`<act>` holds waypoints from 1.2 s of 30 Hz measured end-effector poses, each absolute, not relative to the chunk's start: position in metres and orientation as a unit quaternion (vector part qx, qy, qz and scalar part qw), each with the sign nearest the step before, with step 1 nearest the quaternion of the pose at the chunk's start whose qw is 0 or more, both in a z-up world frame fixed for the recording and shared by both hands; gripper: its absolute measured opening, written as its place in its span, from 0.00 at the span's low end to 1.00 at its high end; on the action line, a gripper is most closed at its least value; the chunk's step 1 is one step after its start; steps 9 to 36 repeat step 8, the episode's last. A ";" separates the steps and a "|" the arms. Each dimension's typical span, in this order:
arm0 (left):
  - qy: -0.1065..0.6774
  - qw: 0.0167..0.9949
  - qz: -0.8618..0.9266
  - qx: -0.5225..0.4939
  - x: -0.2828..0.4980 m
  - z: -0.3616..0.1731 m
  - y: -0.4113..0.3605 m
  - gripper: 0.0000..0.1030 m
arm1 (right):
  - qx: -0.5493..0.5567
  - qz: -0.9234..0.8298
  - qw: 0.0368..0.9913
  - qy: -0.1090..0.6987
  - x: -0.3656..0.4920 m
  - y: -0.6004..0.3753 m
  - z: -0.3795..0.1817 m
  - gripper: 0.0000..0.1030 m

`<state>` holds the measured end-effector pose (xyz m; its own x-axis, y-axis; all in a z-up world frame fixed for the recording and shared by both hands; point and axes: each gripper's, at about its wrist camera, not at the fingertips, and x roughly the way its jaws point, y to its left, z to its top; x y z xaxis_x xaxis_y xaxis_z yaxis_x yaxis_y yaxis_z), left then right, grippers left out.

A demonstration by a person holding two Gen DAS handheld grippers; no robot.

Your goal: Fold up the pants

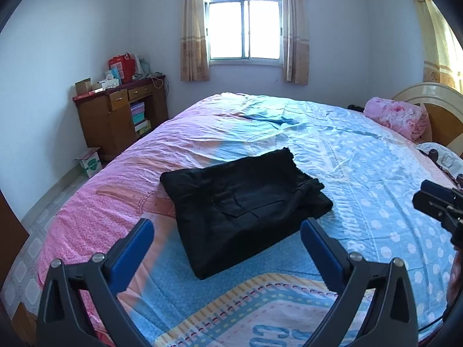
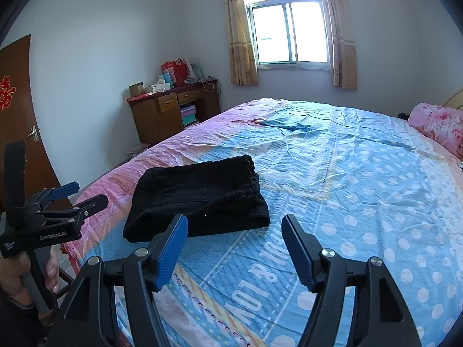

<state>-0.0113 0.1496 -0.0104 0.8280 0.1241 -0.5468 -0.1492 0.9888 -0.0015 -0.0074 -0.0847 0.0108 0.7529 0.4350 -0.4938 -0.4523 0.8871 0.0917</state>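
Lying folded on the bed [image 1: 376, 150], pants [image 1: 243, 202] sit just ahead of both empty, wide-spread grippers

The wide bed with pink and blue patterned sheet [image 1: 361, 156] lies open on all sides of the folded black fabric pants [image 1: 243, 205]. Far right, a pink flowered rolled blanket [image 1: 396, 117] blocks the headboard end. A brown wooden cabinet [image 1: 121, 118] stands far left, off the bed.

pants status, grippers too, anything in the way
Left gripper open, empty. Right gripper open, empty. Pants folded in a compact stack on the bed, untouched. Nothing in the way.
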 end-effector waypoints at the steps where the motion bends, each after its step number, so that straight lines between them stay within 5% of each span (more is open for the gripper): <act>1: 0.285 0.956 0.069 -0.022 -0.012 -0.012 0.149 1.00 | -0.017 0.238 0.936 0.259 -0.008 -0.084 0.011 0.67; 36: 0.280 0.958 0.060 -0.016 -0.017 -0.013 0.145 1.00 | -0.019 0.238 0.934 0.264 -0.010 -0.082 0.009 0.67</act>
